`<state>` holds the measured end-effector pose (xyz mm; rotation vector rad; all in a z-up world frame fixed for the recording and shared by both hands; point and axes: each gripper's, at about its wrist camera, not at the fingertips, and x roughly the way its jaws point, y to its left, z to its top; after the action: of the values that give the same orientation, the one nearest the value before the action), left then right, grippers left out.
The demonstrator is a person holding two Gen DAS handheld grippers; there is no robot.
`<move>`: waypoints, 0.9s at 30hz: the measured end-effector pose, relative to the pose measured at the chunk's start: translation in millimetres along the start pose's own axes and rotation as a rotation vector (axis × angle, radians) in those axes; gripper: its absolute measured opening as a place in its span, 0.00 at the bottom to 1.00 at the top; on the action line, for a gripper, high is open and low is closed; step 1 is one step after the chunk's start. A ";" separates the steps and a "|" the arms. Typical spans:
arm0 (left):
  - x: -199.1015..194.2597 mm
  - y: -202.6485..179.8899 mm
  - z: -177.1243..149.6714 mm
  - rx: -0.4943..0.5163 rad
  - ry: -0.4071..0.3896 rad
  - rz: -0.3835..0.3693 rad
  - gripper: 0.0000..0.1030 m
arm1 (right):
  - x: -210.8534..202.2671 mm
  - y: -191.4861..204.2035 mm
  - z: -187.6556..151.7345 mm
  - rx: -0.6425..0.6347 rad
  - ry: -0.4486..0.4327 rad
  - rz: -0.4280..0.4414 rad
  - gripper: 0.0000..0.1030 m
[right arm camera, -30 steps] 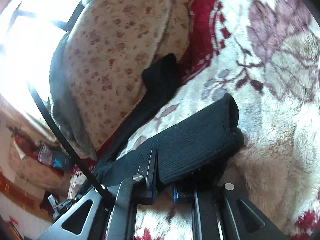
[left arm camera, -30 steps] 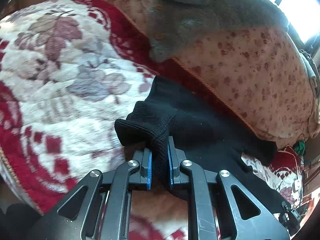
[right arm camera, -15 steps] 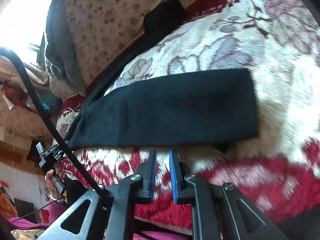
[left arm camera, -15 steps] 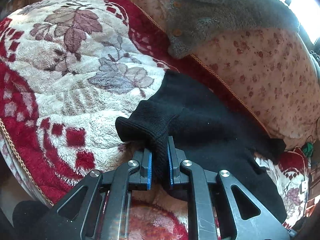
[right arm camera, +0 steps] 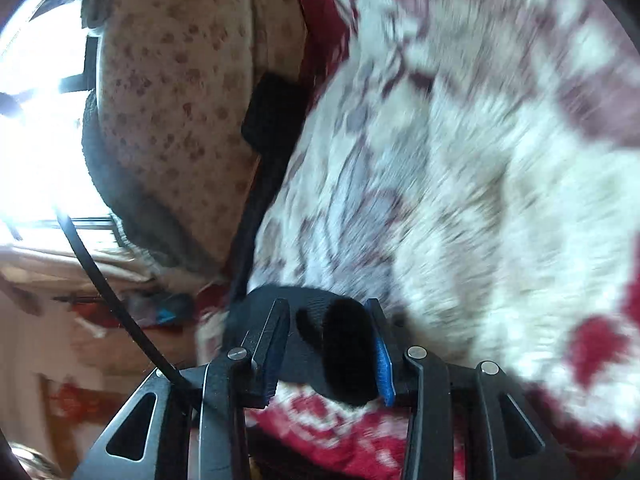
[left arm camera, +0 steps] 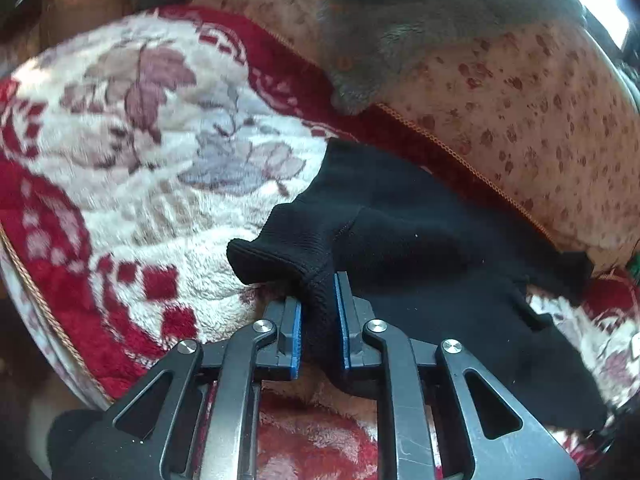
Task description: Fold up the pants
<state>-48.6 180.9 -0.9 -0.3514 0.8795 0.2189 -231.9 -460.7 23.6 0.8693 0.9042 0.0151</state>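
Note:
Black knit pants (left arm camera: 420,248) lie across a red and cream floral blanket (left arm camera: 160,160). My left gripper (left arm camera: 318,292) has its blue pads on either side of a ribbed hem of the pants. The fabric fills the gap, and the jaws are opening slightly. In the right wrist view, my right gripper (right arm camera: 326,304) has its jaws opening wide around a bunched part of the pants (right arm camera: 332,344). That fabric sits between the pads, and no clear pinch shows. A long strip of the pants runs up to a far cuff (right arm camera: 272,116). This view is blurred.
A beige flowered cushion (left arm camera: 540,120) borders the blanket behind the pants, with a grey fleece garment (left arm camera: 420,20) draped over it. The blanket's edge (left arm camera: 48,312) drops off at the left. A black cable (right arm camera: 100,272) crosses beside the right gripper, and bright window light (right arm camera: 24,120) is at the left.
The right gripper let go of the pant leg, which then lay flat on the blanket. It then swung to another part of the pants with wider jaws. The left gripper kept hold of its hem.

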 end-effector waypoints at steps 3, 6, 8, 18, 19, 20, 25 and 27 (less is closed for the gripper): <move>-10.7 0.4 1.1 0.034 -0.007 0.041 0.17 | -2.1 15.0 -5.2 -0.052 -0.019 -0.045 0.35; -23.7 3.7 3.0 0.042 -0.025 0.055 0.17 | -17.0 24.9 -11.4 -0.110 -0.045 -0.083 0.39; -39.4 3.2 4.8 0.054 -0.071 0.071 0.17 | -27.1 30.7 -16.8 -0.183 -0.038 -0.190 0.39; -75.5 -29.9 11.3 0.073 -0.123 -0.037 0.30 | -7.8 49.7 -42.9 -0.452 0.121 -0.405 0.39; -76.7 -35.7 10.3 0.086 -0.122 -0.041 0.30 | -2.1 50.7 -44.5 -0.475 0.129 -0.409 0.39; -78.3 -41.5 8.8 0.099 -0.123 -0.052 0.30 | 2.9 52.2 -45.1 -0.498 0.130 -0.426 0.39; -81.3 -75.8 -0.9 0.179 -0.111 -0.124 0.30 | 29.6 66.3 -48.4 -0.715 0.107 -0.565 0.39; -75.8 -93.2 -6.0 0.216 -0.084 -0.149 0.30 | 37.0 70.7 -46.9 -0.799 0.092 -0.611 0.37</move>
<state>-69.3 89.4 74.4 -0.2038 0.7819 -0.0002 -217.1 -369.6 30.9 -0.1648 1.1009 -0.1069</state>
